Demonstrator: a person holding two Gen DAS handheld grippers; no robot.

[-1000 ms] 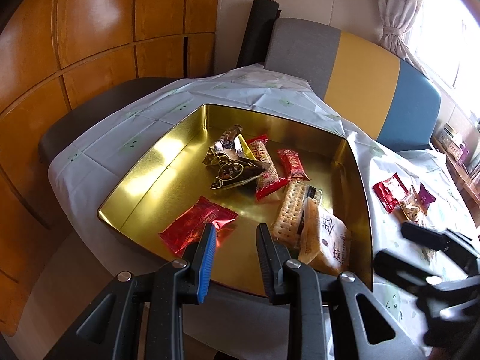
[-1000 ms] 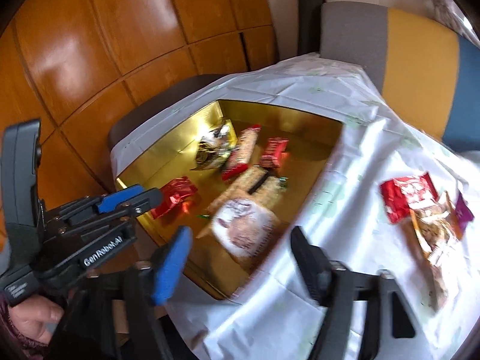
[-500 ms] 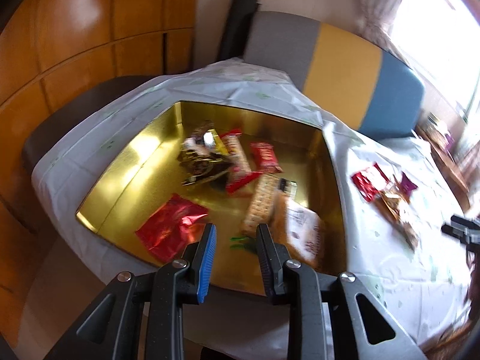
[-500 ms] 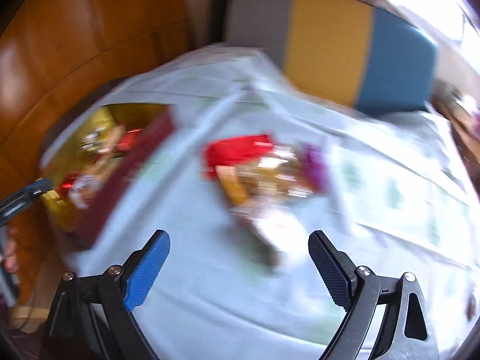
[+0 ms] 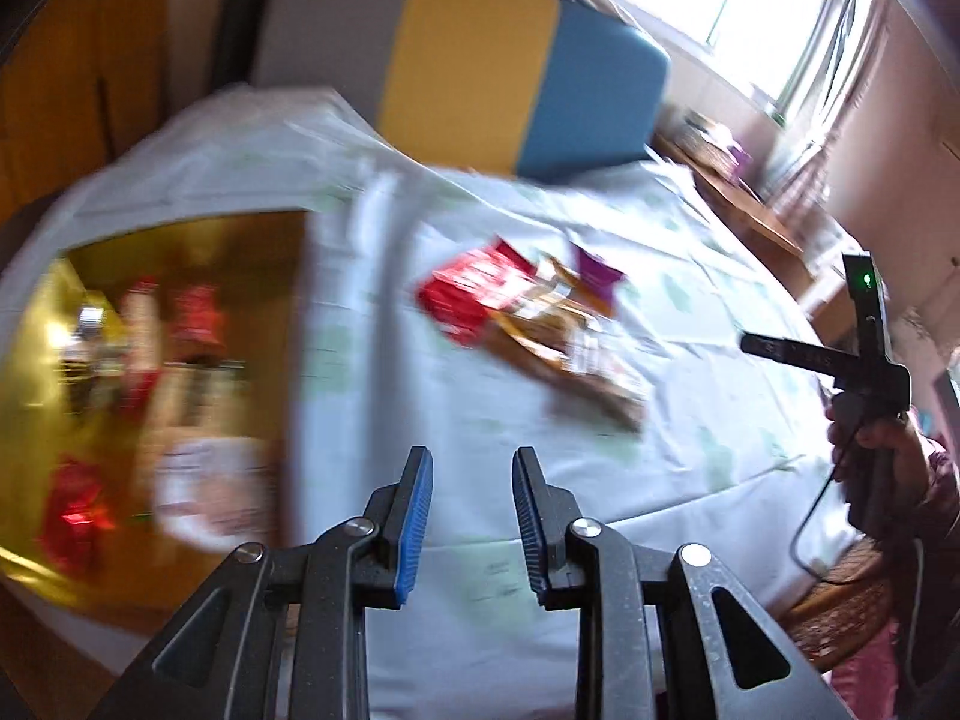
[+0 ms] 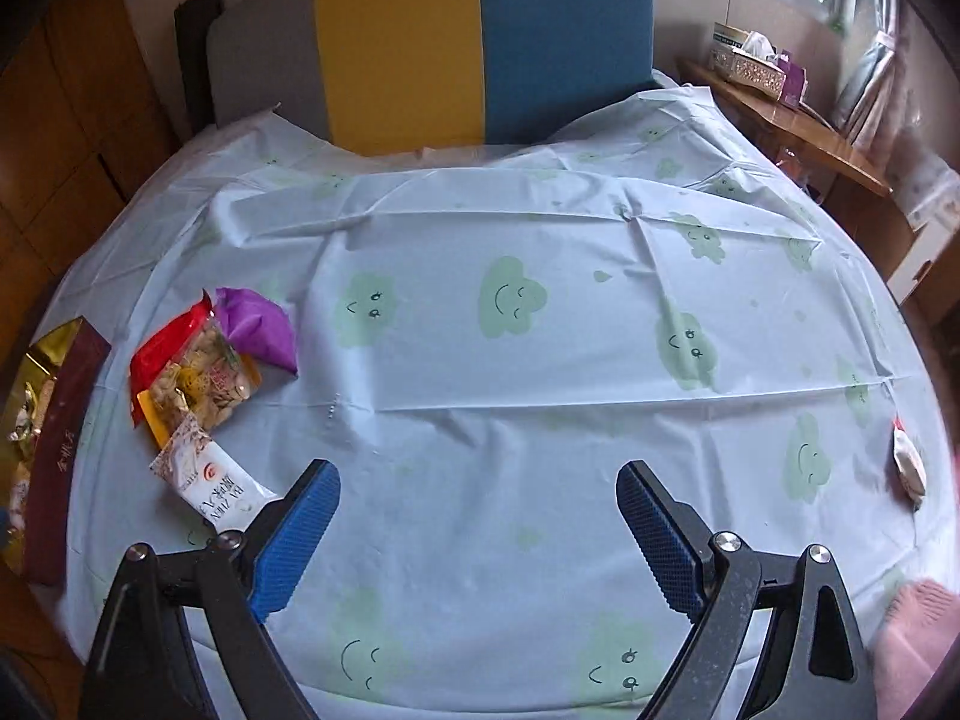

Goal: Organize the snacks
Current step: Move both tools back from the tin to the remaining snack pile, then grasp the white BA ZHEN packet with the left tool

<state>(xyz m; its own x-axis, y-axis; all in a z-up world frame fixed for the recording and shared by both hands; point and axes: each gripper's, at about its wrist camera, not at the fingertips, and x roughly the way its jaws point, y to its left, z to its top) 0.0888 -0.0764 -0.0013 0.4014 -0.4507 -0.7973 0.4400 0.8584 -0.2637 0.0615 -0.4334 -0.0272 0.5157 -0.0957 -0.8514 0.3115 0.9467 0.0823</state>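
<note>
Step in hand: reaching for loose snacks. Right gripper [image 6: 477, 531] fingers apart, empty; left gripper [image 5: 471, 519] fingers narrowly apart, empty. Next: close on the white printed foil packet [image 6: 207, 477] and carry it to the gold metal tin [image 5: 150, 276].

Tablecloth [image 6: 540, 372] covers the table; chair back [image 6: 456, 42] stands behind the far edge. Tin box [image 6: 60, 438] sits at the left edge of the right wrist view, snacks inside it. Loose snack pile [image 6: 204, 378] lies on the cloth just right of the box, packets overlapping. Single packet [image 6: 909, 462] lies well apart at the far right edge. Side shelf [image 6: 798, 126] stands beyond the table, right rear, tissue box [image 6: 750, 63] on it.
</note>
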